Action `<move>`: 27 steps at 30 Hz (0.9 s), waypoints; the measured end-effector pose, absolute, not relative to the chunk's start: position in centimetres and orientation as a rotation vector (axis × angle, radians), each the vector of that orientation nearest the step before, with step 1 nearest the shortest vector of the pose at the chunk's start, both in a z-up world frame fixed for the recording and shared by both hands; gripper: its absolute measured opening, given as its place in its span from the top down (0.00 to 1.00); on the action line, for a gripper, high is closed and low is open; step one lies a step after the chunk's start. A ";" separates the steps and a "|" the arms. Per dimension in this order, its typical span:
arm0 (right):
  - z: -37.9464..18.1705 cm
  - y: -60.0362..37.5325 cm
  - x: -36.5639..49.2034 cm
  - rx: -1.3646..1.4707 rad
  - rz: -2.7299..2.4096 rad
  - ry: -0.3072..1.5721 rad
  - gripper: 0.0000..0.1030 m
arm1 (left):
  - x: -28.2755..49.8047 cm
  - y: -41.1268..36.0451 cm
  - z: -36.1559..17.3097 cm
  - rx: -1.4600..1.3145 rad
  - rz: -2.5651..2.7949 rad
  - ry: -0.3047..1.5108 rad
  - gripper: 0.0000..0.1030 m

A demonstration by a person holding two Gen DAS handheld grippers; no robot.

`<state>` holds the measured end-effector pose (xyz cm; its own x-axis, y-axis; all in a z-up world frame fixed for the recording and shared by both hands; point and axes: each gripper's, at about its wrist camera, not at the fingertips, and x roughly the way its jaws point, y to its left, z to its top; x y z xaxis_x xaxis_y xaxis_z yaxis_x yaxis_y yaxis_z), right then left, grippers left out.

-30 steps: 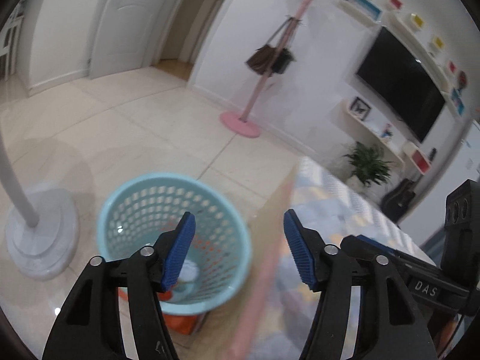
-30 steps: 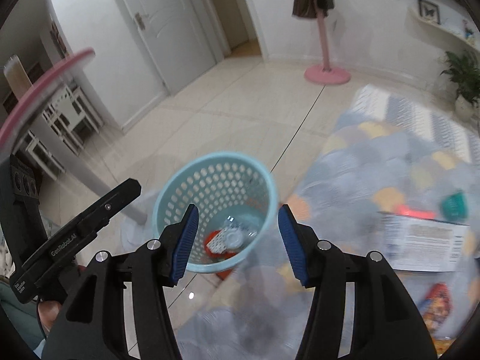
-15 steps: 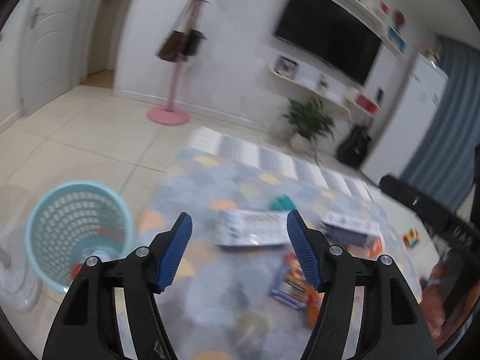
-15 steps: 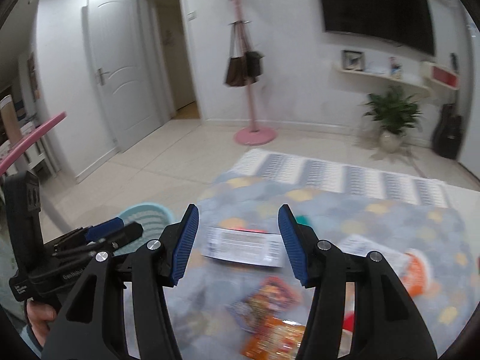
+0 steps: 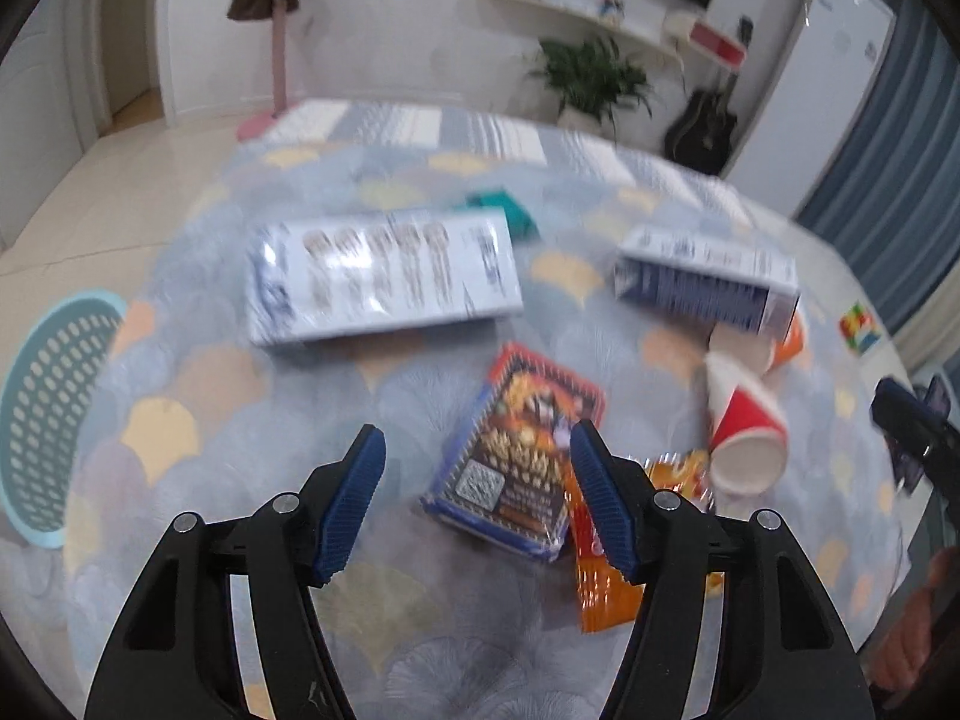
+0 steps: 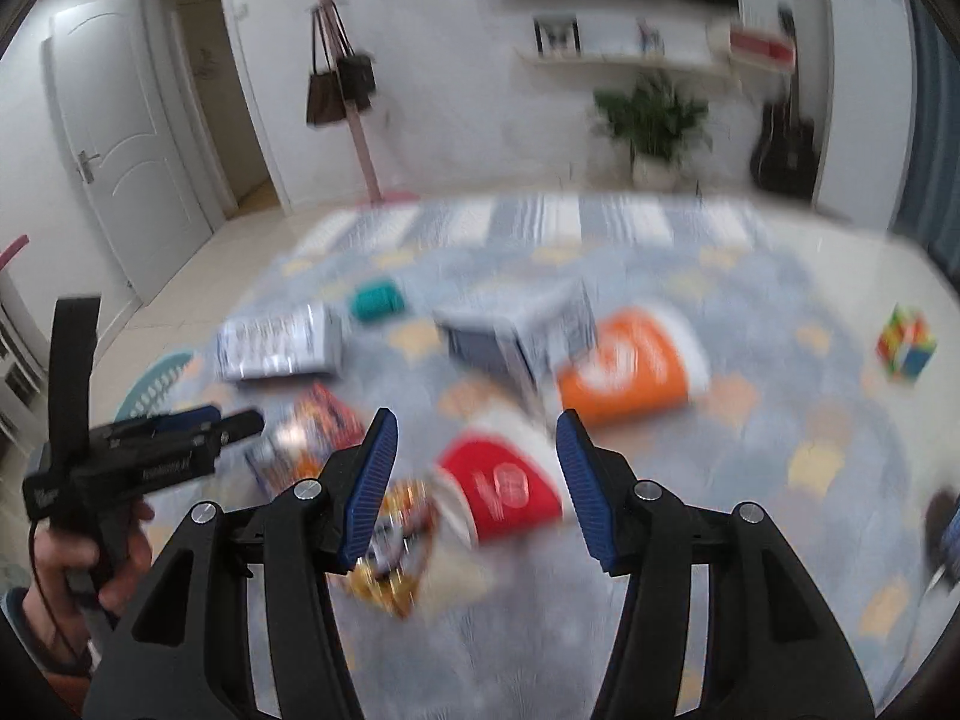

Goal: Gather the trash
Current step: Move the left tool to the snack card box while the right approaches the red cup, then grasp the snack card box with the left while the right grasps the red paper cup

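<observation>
Both views have swung away from the light-blue perforated basket point(image 5: 51, 414), which a second ago sat right between the fingers, and now face the trash scattered on the patterned rug point(image 5: 420, 618). The basket stands at the rug's left edge, well apart from the litter. A red paper cup point(image 6: 501, 489) lies on its side, framed between the spread jaws of the right gripper point(image 6: 477, 474), which grip nothing. Next to the cup lies an orange snack wrapper point(image 5: 600, 576) and a dark printed packet point(image 5: 519, 462); that packet shows between the parted, empty jaws of the left gripper point(image 5: 477, 501). Farther off lie a white box point(image 5: 384, 273), a blue-and-white carton point(image 5: 708, 282), an orange cup point(image 6: 630, 363) and a teal object point(image 6: 375, 299). A colour cube point(image 6: 906, 343) sits apart at right.
</observation>
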<state>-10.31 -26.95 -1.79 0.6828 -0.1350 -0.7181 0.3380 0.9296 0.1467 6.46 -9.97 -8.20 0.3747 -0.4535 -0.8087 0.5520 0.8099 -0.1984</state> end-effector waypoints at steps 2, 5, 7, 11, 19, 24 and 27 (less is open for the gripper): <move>-3.5 -27.3 -10.7 0.302 -0.268 0.817 0.50 | 6.3 -10.6 -9.0 0.149 -0.642 1.010 0.40; -5.2 -28.0 -10.6 0.363 -0.257 0.862 0.50 | 5.8 -11.6 -10.0 0.206 -0.635 1.024 0.40; -5.9 -28.5 -10.2 0.406 -0.250 0.881 0.50 | 5.5 -12.1 -10.3 0.222 -0.647 1.028 0.40; -7.2 -29.0 -9.1 0.481 -0.238 0.923 0.41 | 5.3 -12.9 -10.3 0.257 -0.641 1.020 0.33; -8.2 -30.2 -7.9 0.573 -0.240 0.945 0.34 | 6.4 -14.6 -11.2 0.298 -0.596 1.038 0.35; -8.4 -30.4 -6.5 0.584 -0.282 0.968 0.27 | 6.5 -14.0 -11.1 0.272 -0.605 1.032 0.38; -9.2 -30.3 -5.0 0.572 -0.339 1.030 0.27 | 6.2 -13.4 -10.9 0.260 -0.599 1.019 0.39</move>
